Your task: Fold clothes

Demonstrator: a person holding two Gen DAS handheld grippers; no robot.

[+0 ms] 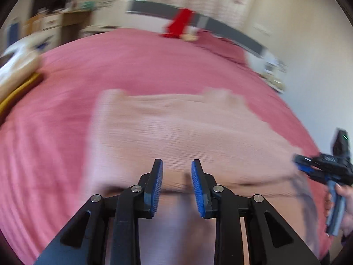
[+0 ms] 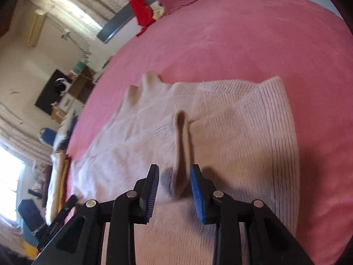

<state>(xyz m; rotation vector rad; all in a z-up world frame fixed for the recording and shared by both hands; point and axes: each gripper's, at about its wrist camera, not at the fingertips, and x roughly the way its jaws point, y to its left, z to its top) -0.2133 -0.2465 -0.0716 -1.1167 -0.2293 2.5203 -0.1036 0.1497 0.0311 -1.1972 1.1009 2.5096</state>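
The pale pink knit sweater (image 2: 220, 132) lies spread on a bed covered by a deeper pink bedspread (image 2: 242, 33), taking up the near part of the bed in both wrist views. In the right wrist view its ribbed edge (image 2: 280, 119) runs along the right side, and a narrow upright fold (image 2: 183, 145) of the fabric stands up from the middle of the garment and runs toward the camera. In the left wrist view the sweater (image 1: 176, 128) is heavily blurred, though a doubled-over near edge shows just in front of the fingers.

The right gripper (image 2: 174, 176) hangs over the sweater with its 2 blue-padded jaws partly apart. The raised fold sits in the gap between them, but the pads do not appear to press on it, so it has hold of nothing. The left gripper (image 1: 177, 172) also points down at the sweater with its jaws partly apart and nothing between the blue pads but the fabric lying below. At the right edge of the left wrist view the right gripper (image 1: 324, 167) shows from the side, held by a person's hand (image 1: 344, 201).

At the far end of the bed a red garment (image 2: 142, 13) hangs over a dark grey headboard (image 2: 119, 24). A stack of folded cloth (image 1: 17, 75) with a yellow piece at the bottom lies at the left edge of the bed.
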